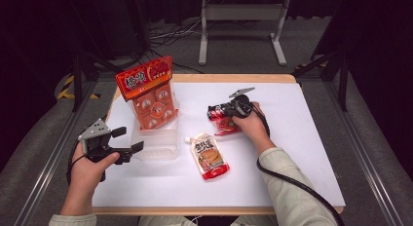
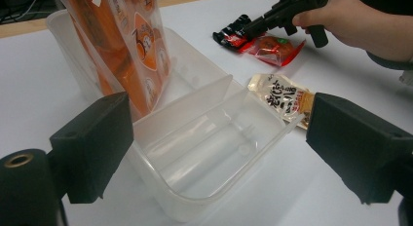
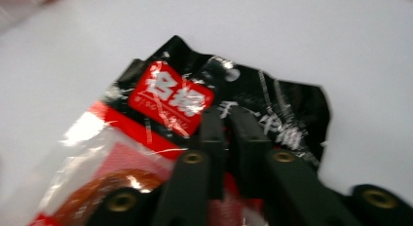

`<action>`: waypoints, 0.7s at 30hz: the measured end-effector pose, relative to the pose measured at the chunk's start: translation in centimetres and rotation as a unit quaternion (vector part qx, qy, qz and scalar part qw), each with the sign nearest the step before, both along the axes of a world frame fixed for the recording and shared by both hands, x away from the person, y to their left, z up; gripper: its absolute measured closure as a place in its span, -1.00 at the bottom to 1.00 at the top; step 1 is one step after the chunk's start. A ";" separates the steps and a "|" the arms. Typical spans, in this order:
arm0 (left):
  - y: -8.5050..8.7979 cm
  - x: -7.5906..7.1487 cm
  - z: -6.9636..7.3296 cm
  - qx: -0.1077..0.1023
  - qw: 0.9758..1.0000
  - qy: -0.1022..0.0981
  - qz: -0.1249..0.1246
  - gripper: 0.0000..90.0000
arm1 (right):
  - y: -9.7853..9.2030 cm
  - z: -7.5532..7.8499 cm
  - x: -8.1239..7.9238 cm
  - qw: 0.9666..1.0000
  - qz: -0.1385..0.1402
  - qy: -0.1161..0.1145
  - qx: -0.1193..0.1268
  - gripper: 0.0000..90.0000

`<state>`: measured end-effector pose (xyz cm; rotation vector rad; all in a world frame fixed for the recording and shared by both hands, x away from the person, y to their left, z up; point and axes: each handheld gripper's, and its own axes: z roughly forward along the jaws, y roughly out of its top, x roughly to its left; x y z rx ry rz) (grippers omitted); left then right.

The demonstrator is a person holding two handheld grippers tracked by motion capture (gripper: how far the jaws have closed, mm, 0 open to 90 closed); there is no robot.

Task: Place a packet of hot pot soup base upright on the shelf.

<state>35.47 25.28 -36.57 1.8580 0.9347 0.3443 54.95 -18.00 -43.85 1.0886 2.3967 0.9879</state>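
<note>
My right gripper (image 1: 214, 111) lies low on the white table with its jaws shut on the black top edge of a red and black snack packet (image 3: 170, 97); in the right gripper view the jaw tips (image 3: 226, 119) pinch the film. The packet (image 1: 226, 124) rests flat under the hand. My left gripper (image 1: 130, 139) stands open at the near left corner of a clear plastic container (image 1: 156, 147), with nothing between its jaws. A tall orange packet (image 1: 148, 92) stands upright in the container's far compartment. A white and red spouted pouch (image 1: 209, 156) lies between the two hands.
The container's near compartment (image 2: 160, 187) holds nothing, and a clear divider (image 2: 195, 102) splits it from the far one. Beyond the container the pouch (image 2: 285, 97) lies flat. Table edges run close on the left and front; a metal stand (image 1: 241, 26) sits on the floor behind.
</note>
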 end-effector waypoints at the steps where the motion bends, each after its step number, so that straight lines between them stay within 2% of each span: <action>1: 0.0 0.0 0.0 0.001 1.000 -0.001 -0.001 -0.76 | 0.1 0.0 0.1 1.000 -0.003 -0.019 -0.021 0.45; 3: 0.0 0.0 -0.1 0.002 1.000 -0.001 -0.002 -0.76 | 0.2 0.0 0.3 0.998 -0.015 -0.041 -0.041 0.17; 5: 0.1 0.0 -0.1 0.002 1.000 0.000 -0.001 -0.76 | 0.1 -0.1 0.4 0.998 -0.022 -0.043 -0.038 0.09; 6: 0.1 0.0 -0.1 0.002 1.000 0.000 -0.001 -0.76 | 0.0 -0.2 0.6 0.998 -0.028 -0.045 -0.036 -0.03; 7: 0.1 0.0 -0.1 0.001 1.000 0.001 -0.001 -0.76 | -0.1 -0.3 0.7 0.998 -0.036 -0.046 -0.033 -0.18; 8: 0.2 0.0 -0.1 0.002 1.000 0.002 0.000 -0.76 | -0.4 -0.5 1.1 0.998 -0.044 -0.039 -0.019 -0.28; 11: 0.2 0.0 -0.2 0.000 1.000 0.003 0.001 -0.76 | -0.8 -0.7 1.6 0.999 -0.046 -0.025 0.003 -0.35; 14: 0.3 0.0 -0.2 0.000 1.000 0.003 0.000 -0.76 | -0.6 -0.7 1.6 0.999 -0.037 -0.025 0.002 -0.24; 16: 0.2 0.0 -0.2 0.000 1.000 0.003 0.002 -0.76 | -0.3 -0.4 1.5 1.000 -0.013 -0.019 -0.001 -0.01; 21: 0.2 0.0 -0.2 0.000 1.000 0.001 0.000 -0.76 | 0.0 -0.1 1.3 1.000 -0.003 -0.012 -0.008 0.31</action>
